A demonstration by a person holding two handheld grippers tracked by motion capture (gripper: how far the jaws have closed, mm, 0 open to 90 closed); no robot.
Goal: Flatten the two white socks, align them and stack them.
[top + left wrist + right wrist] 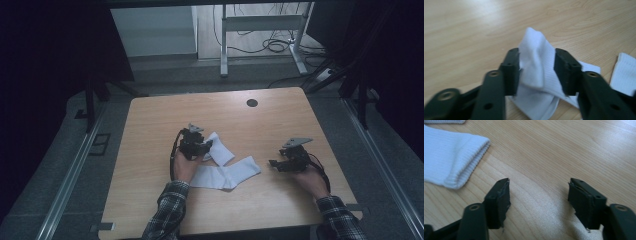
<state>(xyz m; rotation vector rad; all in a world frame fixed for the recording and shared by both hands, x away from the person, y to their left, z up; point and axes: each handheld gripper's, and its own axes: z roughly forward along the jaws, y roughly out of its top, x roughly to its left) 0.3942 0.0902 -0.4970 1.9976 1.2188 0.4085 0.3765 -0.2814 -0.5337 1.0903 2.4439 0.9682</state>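
1. Left gripper (200,146): over the left half of the table (280,120). In the left gripper view its jaws stand part open with a raised fold of the upper sock (536,62) between them. The fabric brushes both pads (512,71) but looks puffed, not pinched flat, so I read it as released rather than clamped.
2. Upper sock (220,151): white, lies slanted just right of the left gripper. Its near end crosses over the lower sock (227,175). The end by the jaws is humped up off the wood.
3. Lower sock: white, lies flat across the middle of the table in front of the person, ribbed cuff end (454,160) pointing toward the right gripper. Its edge also shows at the right of the left gripper view (624,75).
4. Handling, a judgement: both are light, soft and limp, and will sag and drape when lifted. Not fragile, not slippery, and the knit should grip the pads well. Best hold is a pinch through both layers at the cuff or toe end. A mid-body pinch will only bunch the fabric up.
5. Right gripper (274,164): low over bare wood, right of the socks. Jaws are wide apart with nothing between them. The cuff lies near, up and to the left of its fingers in the right gripper view, not touching.
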